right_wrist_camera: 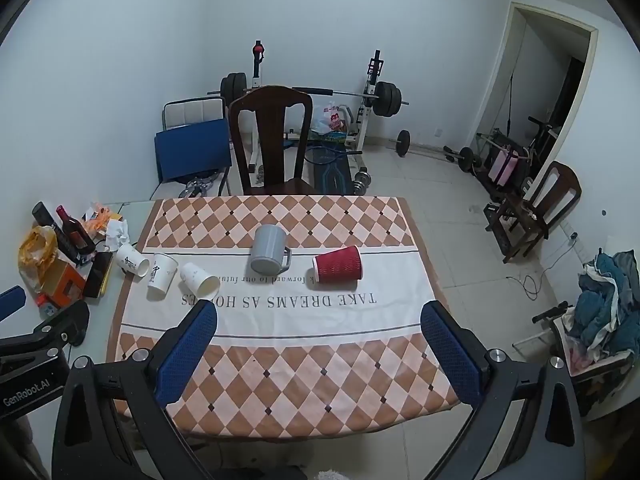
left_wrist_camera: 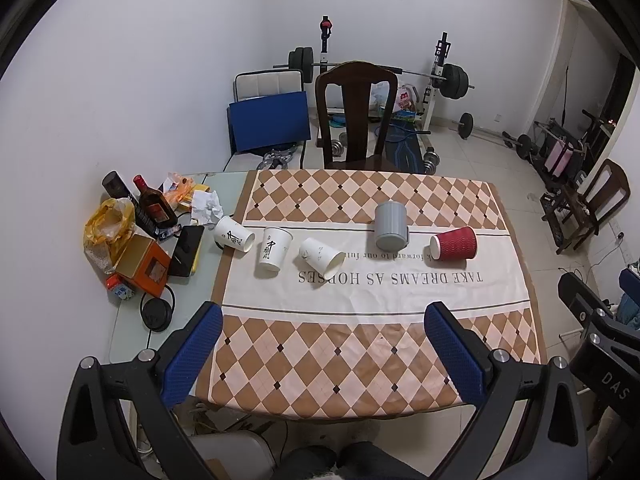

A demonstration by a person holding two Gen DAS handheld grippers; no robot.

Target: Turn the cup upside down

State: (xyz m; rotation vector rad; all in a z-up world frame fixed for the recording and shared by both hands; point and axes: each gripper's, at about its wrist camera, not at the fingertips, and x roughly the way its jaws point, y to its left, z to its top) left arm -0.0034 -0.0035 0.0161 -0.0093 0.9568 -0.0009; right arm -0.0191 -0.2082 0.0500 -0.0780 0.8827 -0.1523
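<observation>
Several cups lie in a row across the checked tablecloth (left_wrist_camera: 360,344). A white paper cup (left_wrist_camera: 234,237) lies on its side at the left. A second white cup (left_wrist_camera: 273,254) stands upright. A third white cup (left_wrist_camera: 321,257) lies on its side. A grey mug (left_wrist_camera: 391,226) stands mouth down. A red ribbed cup (left_wrist_camera: 454,243) lies on its side at the right. In the right wrist view I see the grey mug (right_wrist_camera: 269,255) and the red cup (right_wrist_camera: 338,263). My left gripper (left_wrist_camera: 324,316) and right gripper (right_wrist_camera: 320,316) are open and empty, high over the table's near edge.
Clutter sits on the table's left end: a dark bottle (left_wrist_camera: 154,208), an orange box (left_wrist_camera: 144,266), a phone (left_wrist_camera: 187,250), a yellow bag (left_wrist_camera: 106,228), crumpled paper (left_wrist_camera: 206,208). A wooden chair (left_wrist_camera: 356,116) stands behind the table. Weights and a barbell rack (left_wrist_camera: 440,76) stand along the wall.
</observation>
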